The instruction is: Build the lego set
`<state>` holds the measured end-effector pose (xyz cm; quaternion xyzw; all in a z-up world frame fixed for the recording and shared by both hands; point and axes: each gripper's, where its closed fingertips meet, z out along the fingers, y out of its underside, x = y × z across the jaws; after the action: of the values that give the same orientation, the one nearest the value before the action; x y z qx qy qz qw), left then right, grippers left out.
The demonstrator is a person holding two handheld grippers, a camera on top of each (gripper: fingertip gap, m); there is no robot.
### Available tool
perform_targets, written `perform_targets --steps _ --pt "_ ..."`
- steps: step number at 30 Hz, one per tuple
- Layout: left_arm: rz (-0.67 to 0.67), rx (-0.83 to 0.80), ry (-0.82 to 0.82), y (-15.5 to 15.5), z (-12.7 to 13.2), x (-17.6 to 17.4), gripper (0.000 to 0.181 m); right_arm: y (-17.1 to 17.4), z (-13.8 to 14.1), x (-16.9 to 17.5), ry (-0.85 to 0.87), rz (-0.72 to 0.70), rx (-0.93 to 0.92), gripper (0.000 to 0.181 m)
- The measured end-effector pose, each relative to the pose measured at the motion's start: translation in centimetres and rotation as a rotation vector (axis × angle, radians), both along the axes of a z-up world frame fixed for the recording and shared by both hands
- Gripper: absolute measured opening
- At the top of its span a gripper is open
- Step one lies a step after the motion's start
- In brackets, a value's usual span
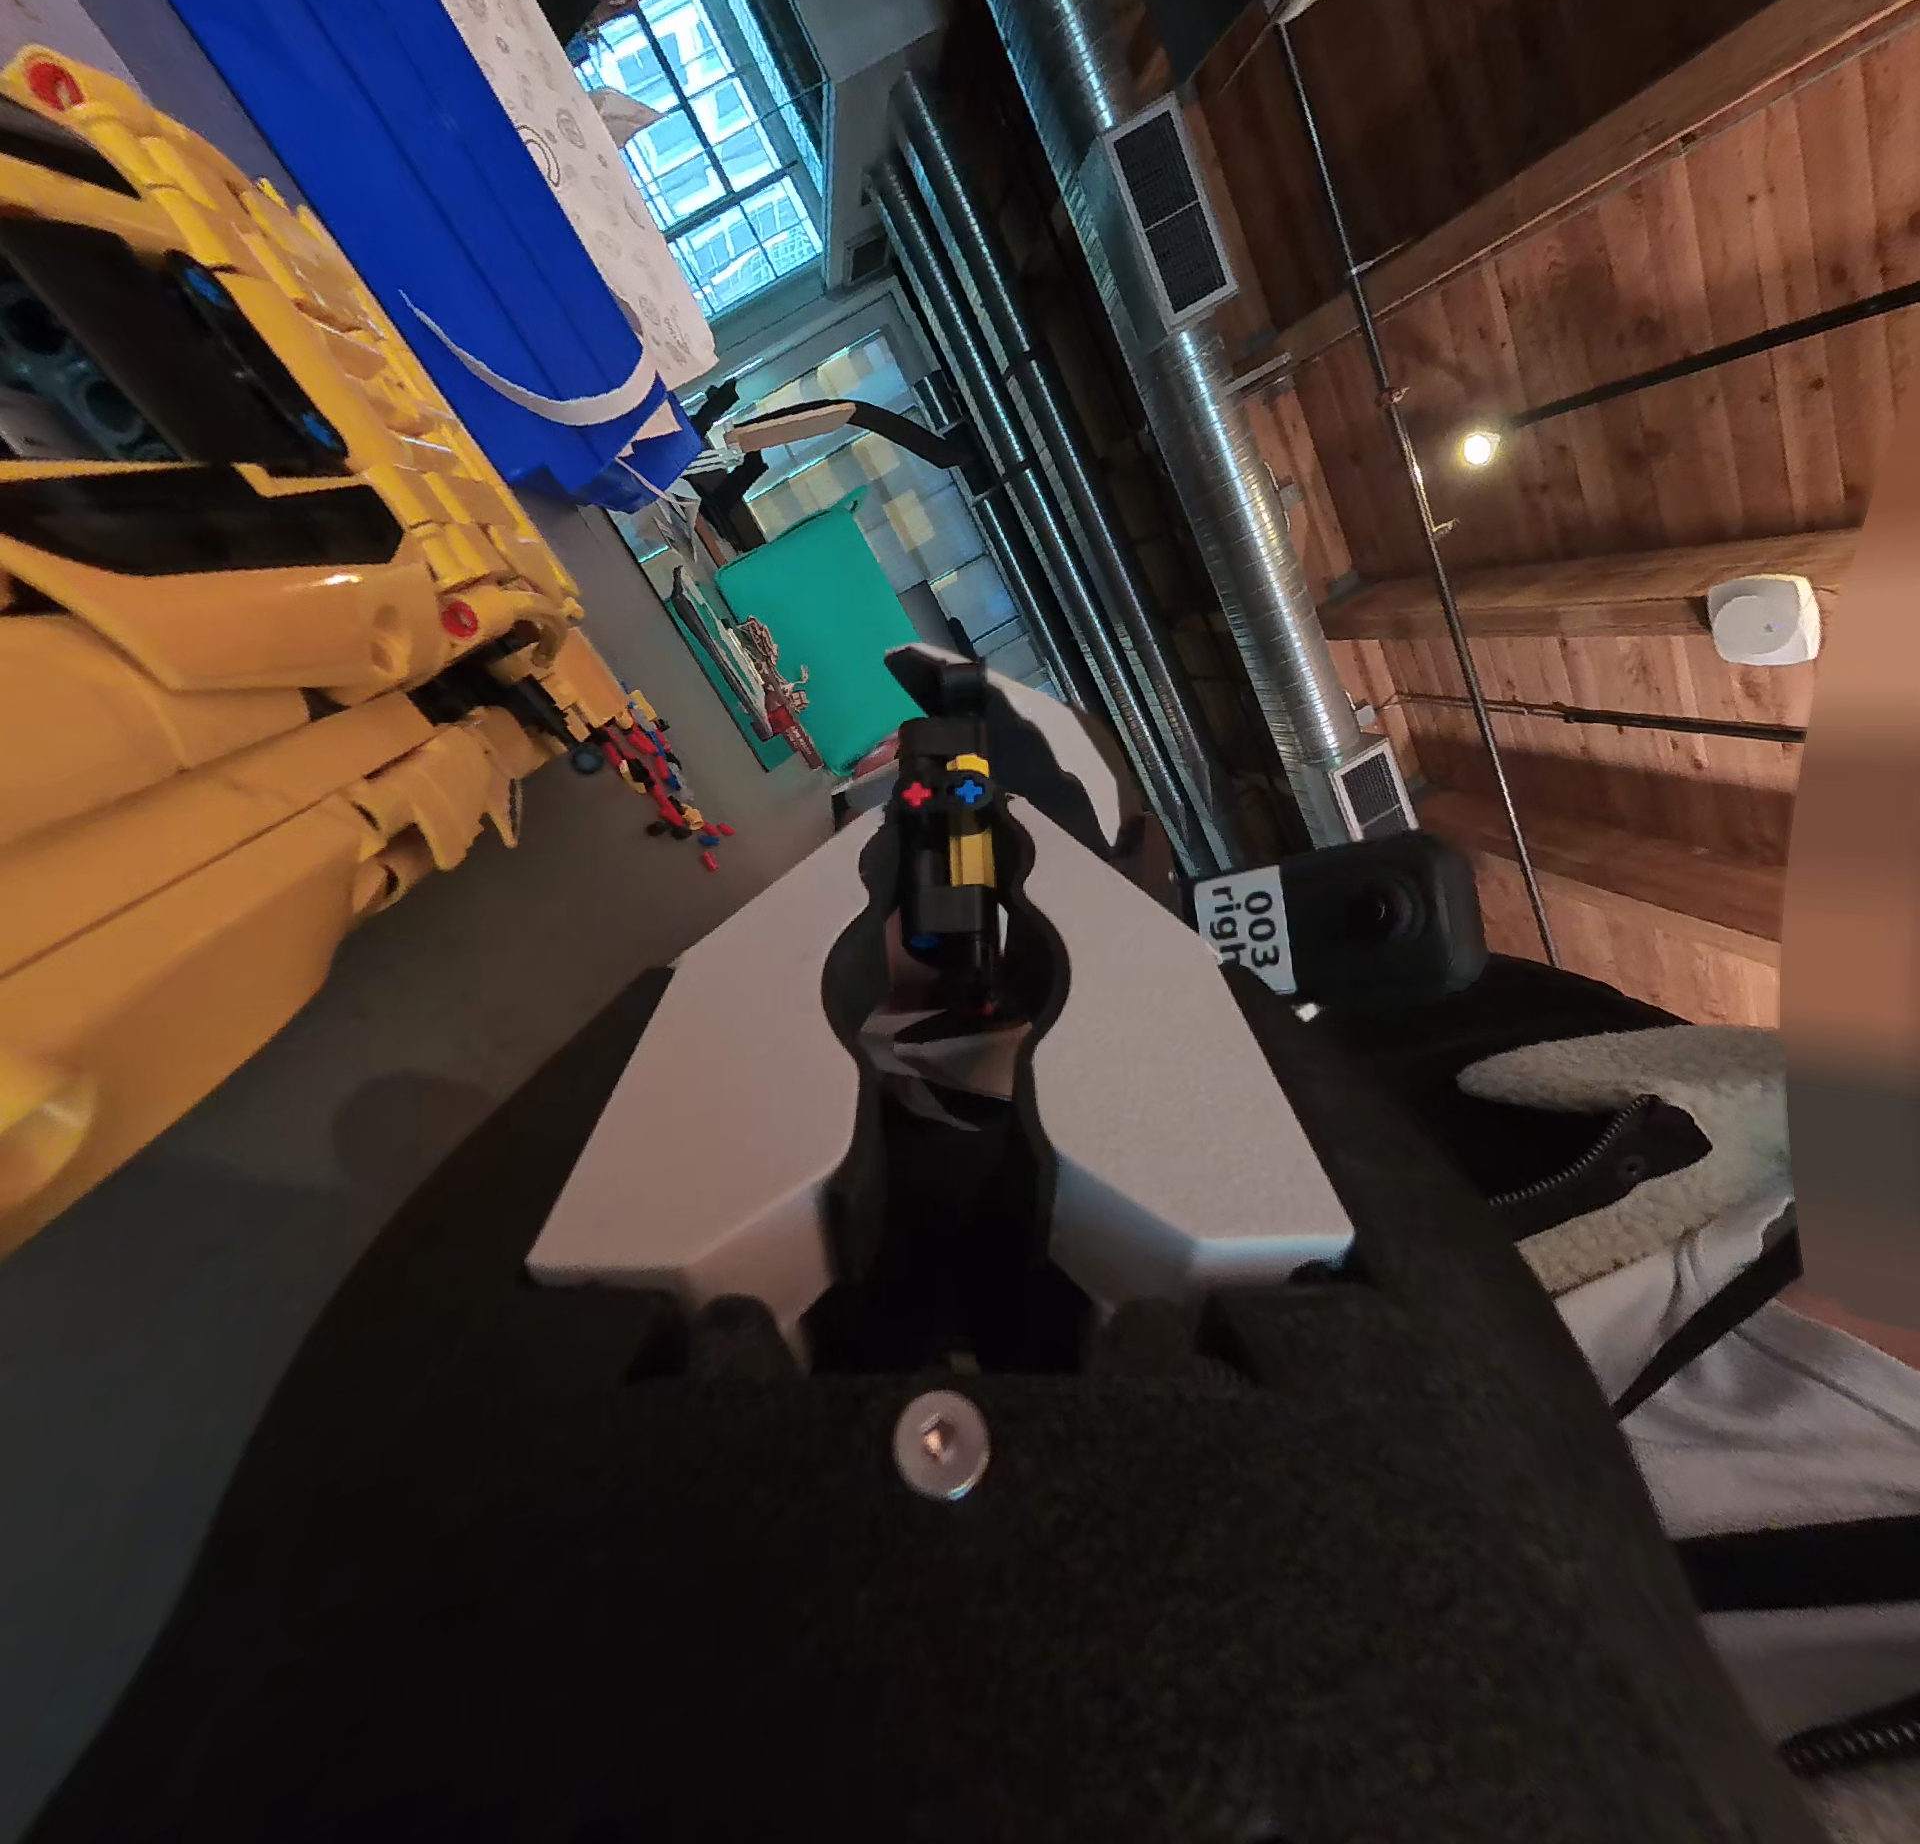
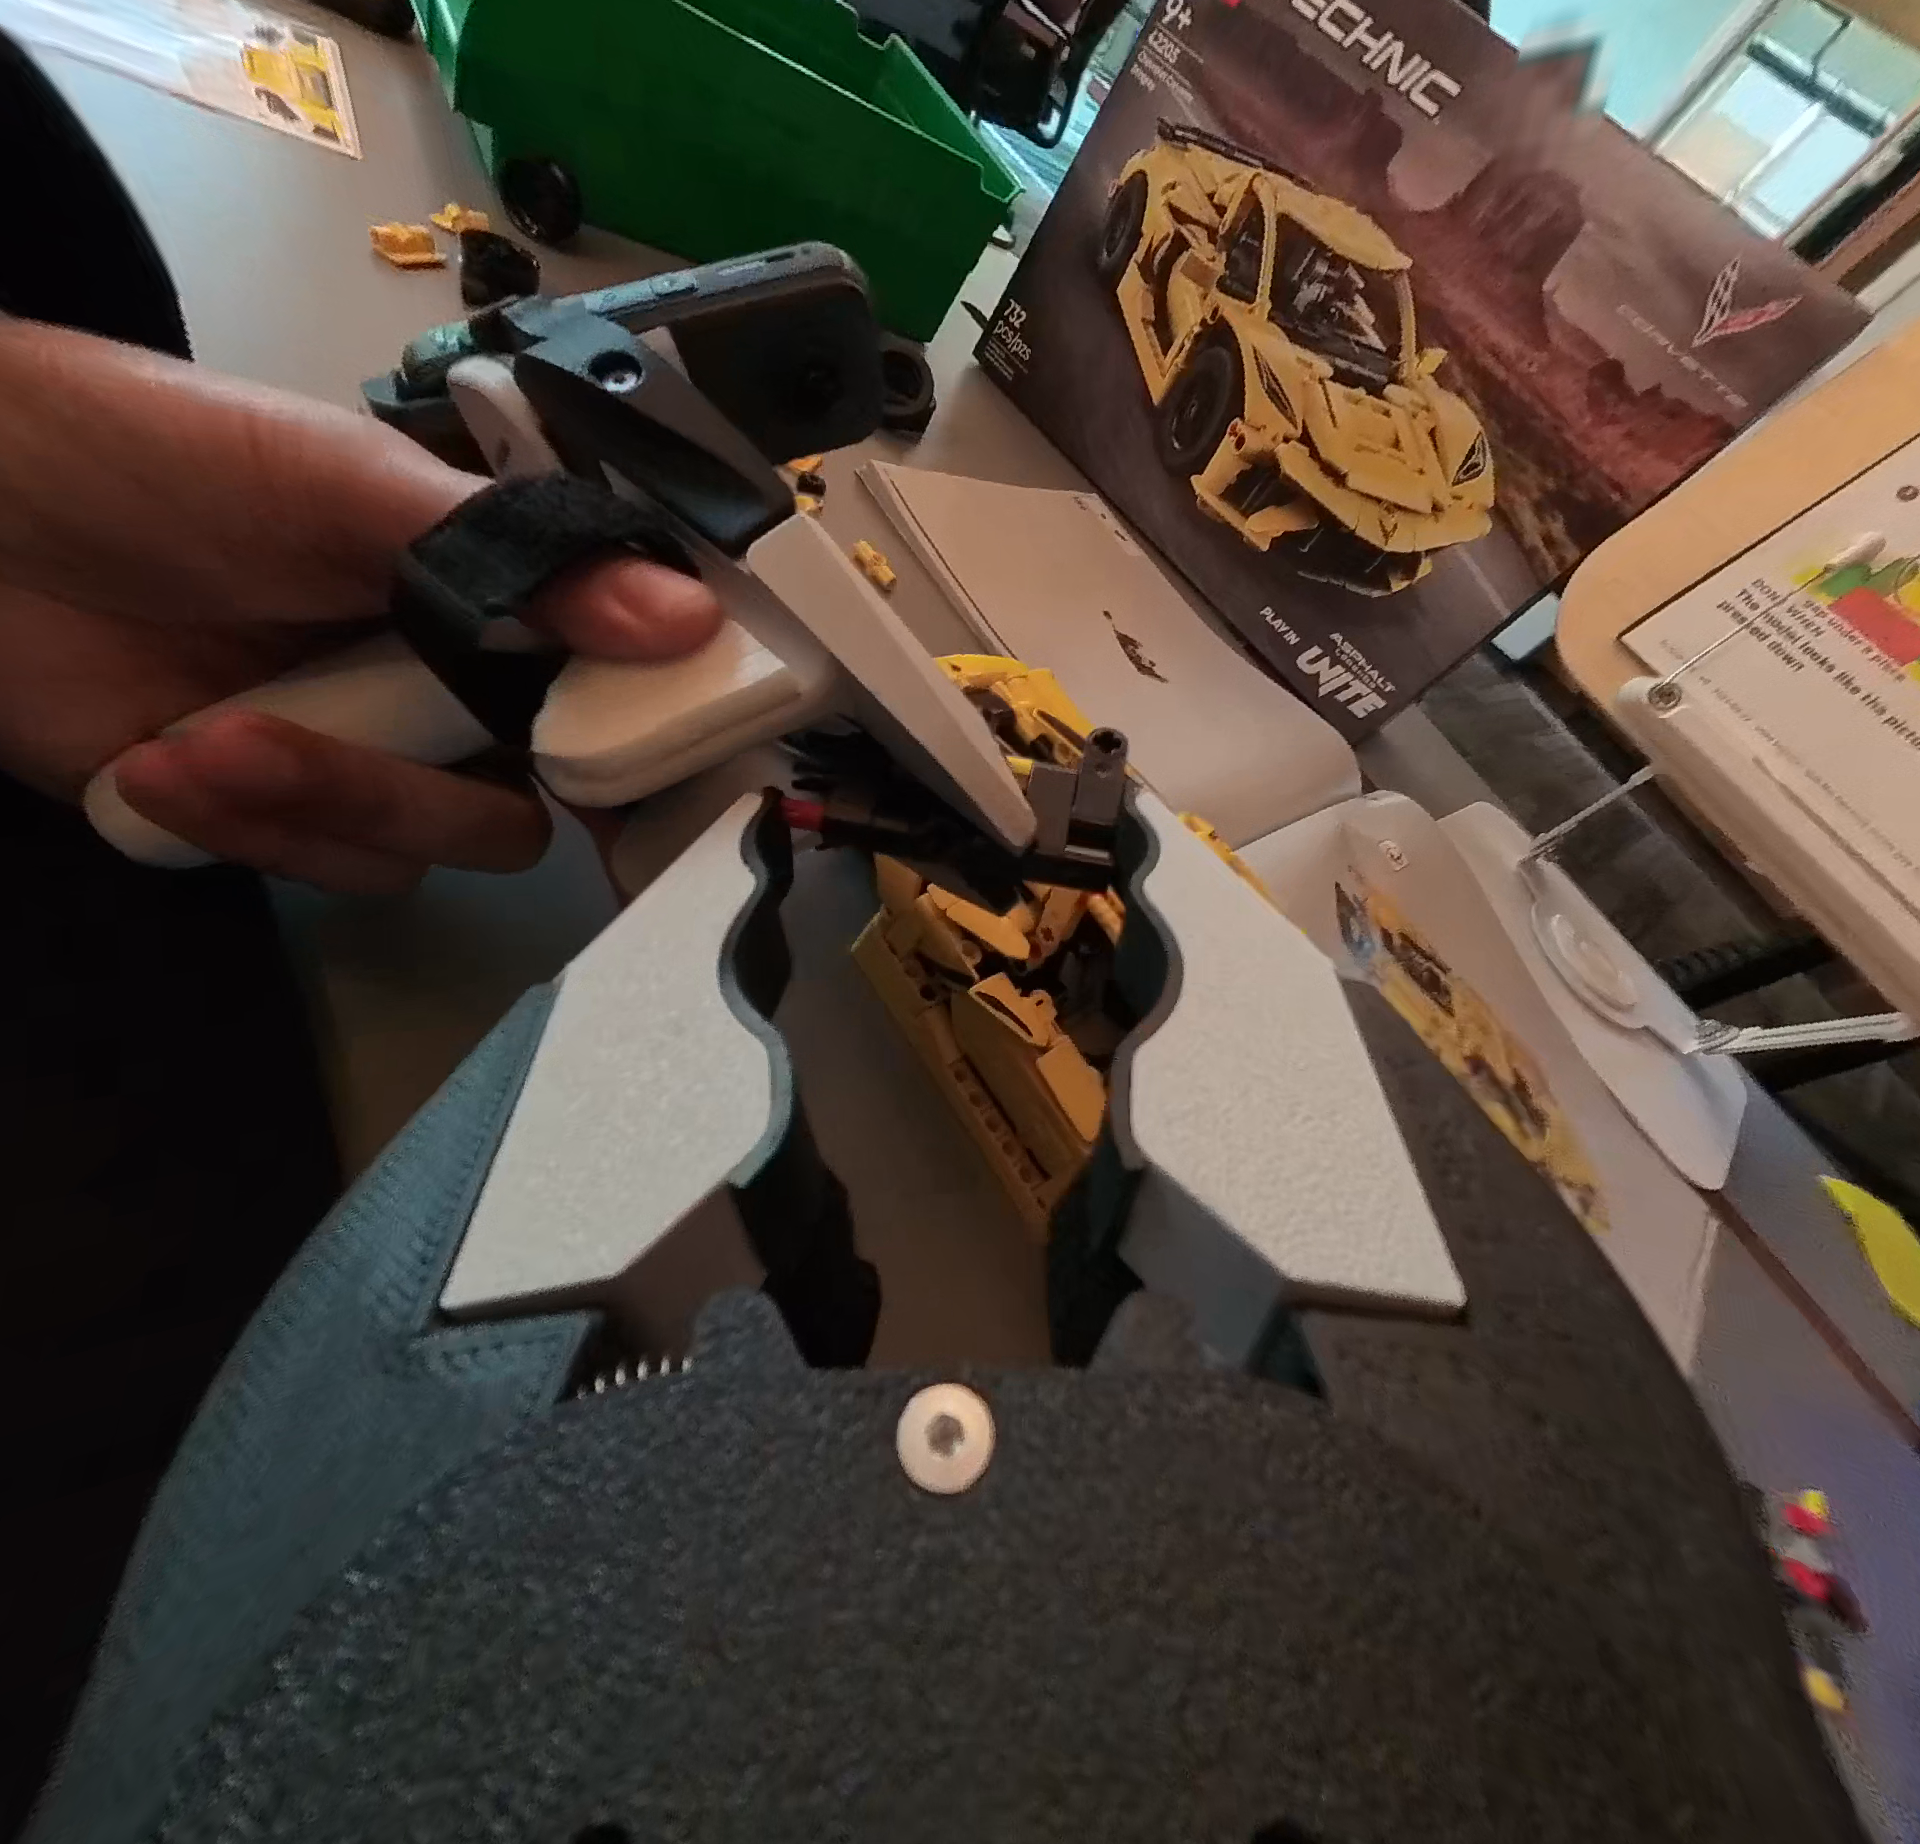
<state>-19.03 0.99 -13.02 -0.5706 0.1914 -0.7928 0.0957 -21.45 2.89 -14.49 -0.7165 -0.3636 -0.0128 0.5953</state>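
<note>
My left gripper (image 1: 951,838) is shut on a small black and yellow sub-assembly (image 1: 961,849) with red and blue pins, held up in the air. In the right wrist view the left gripper (image 2: 1023,807) comes in from the left in a hand, and the sub-assembly (image 2: 1081,807) shows grey and black parts. My right gripper (image 2: 951,838) has its jaws partly apart around that sub-assembly, whose two ends meet both pads. The right gripper also shows beyond the piece in the left wrist view (image 1: 1039,745). The yellow Lego car (image 2: 987,1015) lies on the table below both grippers and fills the left of the left wrist view (image 1: 208,547).
The Lego set box (image 2: 1351,340) stands behind, with an instruction booklet (image 2: 1091,599) in front of it. A green bin (image 2: 675,101), black wheels (image 2: 540,199) and loose yellow pieces (image 2: 410,241) lie at the back left. A blue bin (image 1: 416,184) and small loose pins (image 1: 665,786) are beside the car. My left and right fingertips are right by each other.
</note>
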Motion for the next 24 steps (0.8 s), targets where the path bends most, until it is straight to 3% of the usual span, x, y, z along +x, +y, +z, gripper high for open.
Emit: perform_targets --steps 4,7,8,10,11,13,17,22,24 --pt "-0.036 0.003 0.007 -0.3 0.0 0.1 0.015 -0.5 0.2 0.0 0.115 0.044 -0.022 0.062" --pt "-0.027 0.086 0.036 -0.2 0.0 -0.3 0.015 -1.7 1.5 1.4 0.321 0.105 -0.076 0.058" --pt "-0.028 0.136 0.048 -0.4 0.0 -0.4 0.015 -2.1 1.8 1.9 0.422 0.142 -0.145 0.049" --pt "-0.059 0.234 0.07 -1.3 0.1 -0.4 0.016 -2.6 2.0 2.4 0.643 0.23 -0.325 0.054" --pt "-0.079 0.275 0.083 -1.8 -0.1 -0.2 0.015 -2.7 2.1 2.6 0.743 0.256 -0.398 0.048" --pt "-0.136 0.323 0.083 -3.3 -0.1 0.0 0.016 -3.2 2.5 2.3 0.856 0.34 -0.497 0.04" --pt "-0.148 0.407 0.143 -4.0 -1.0 0.5 0.015 -3.9 1.4 1.7 0.821 0.379 -0.567 0.014" --pt "-0.103 0.384 0.18 -3.1 -1.5 0.7 0.016 -3.1 0.5 2.0 0.857 0.339 -0.633 0.013" --pt "-0.079 0.349 0.147 -2.5 -1.0 0.4 0.021 -2.5 1.2 3.0 0.948 0.315 -0.613 0.008"
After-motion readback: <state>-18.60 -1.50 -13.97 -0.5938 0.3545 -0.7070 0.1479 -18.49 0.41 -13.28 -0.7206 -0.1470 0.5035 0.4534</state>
